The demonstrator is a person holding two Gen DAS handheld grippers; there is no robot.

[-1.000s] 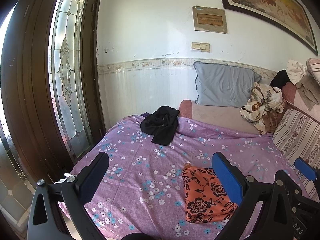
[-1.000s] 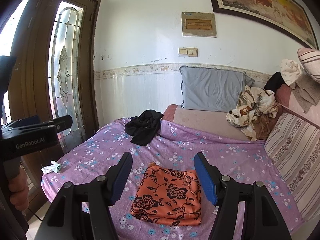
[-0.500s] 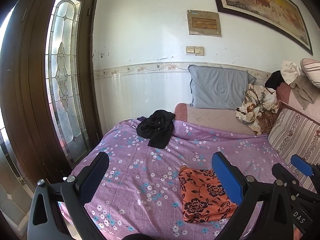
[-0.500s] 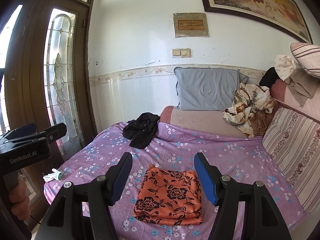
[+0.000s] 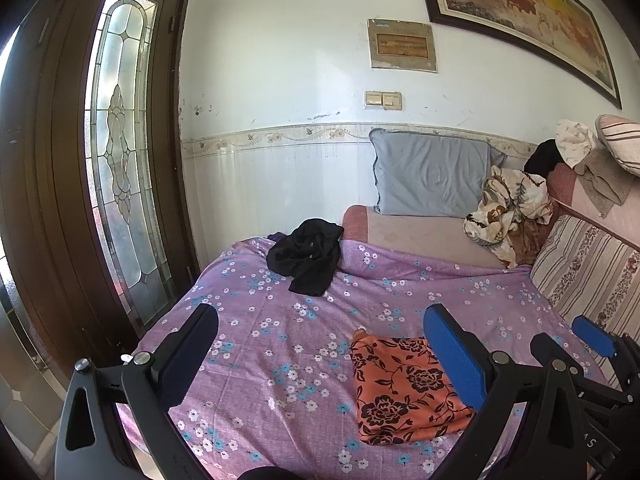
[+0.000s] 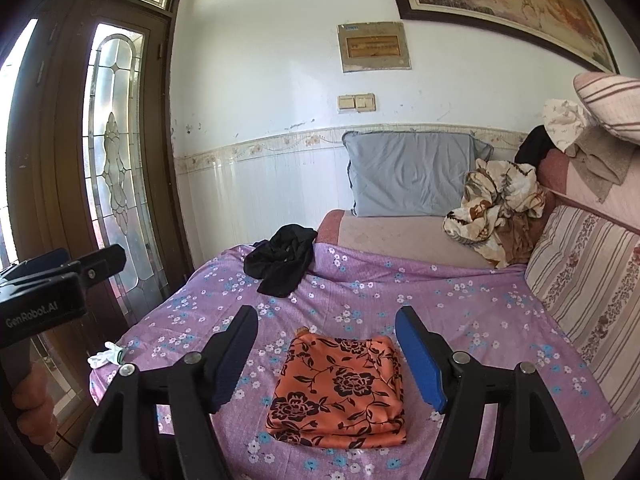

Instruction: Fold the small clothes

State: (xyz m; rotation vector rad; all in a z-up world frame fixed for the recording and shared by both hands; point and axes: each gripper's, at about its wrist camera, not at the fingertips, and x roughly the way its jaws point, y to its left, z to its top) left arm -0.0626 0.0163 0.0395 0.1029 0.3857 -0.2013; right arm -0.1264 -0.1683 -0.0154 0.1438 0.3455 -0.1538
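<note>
At the far left stands a dark wooden door (image 6: 60,168) with an arched panel of leaded glass. To the right of the door, low against it in the right wrist view, the left tool (image 6: 90,258) shows from the side, borne by a hand (image 6: 30,402) wrapped round its grip; in its own camera its two blue-padded fingers stand wide apart with nothing between them, above the bed. Right of the door lies the bed (image 6: 460,304), spread with a purple sheet dotted with small white and blue flowers. A small white crumpled thing (image 6: 107,356) rests on the sheet's edge nearest the door. Farther from the door, toward the wall, a black garment (image 6: 282,264) lies loosely bunched on the sheet. Right of that and nearer the cameras, the folded orange cloth (image 6: 340,390) with its black flower print lies flat on the sheet in a neat rectangle, touched by neither tool. The right tool (image 6: 326,356) hangs over this cloth, its jaws opening and its pads clear of the fabric. Farther right from the door, a grey pillow (image 6: 412,174) leans against the wall, then a crumpled cream and brown cloth (image 6: 496,208), then a striped cushion (image 6: 592,280).
</note>
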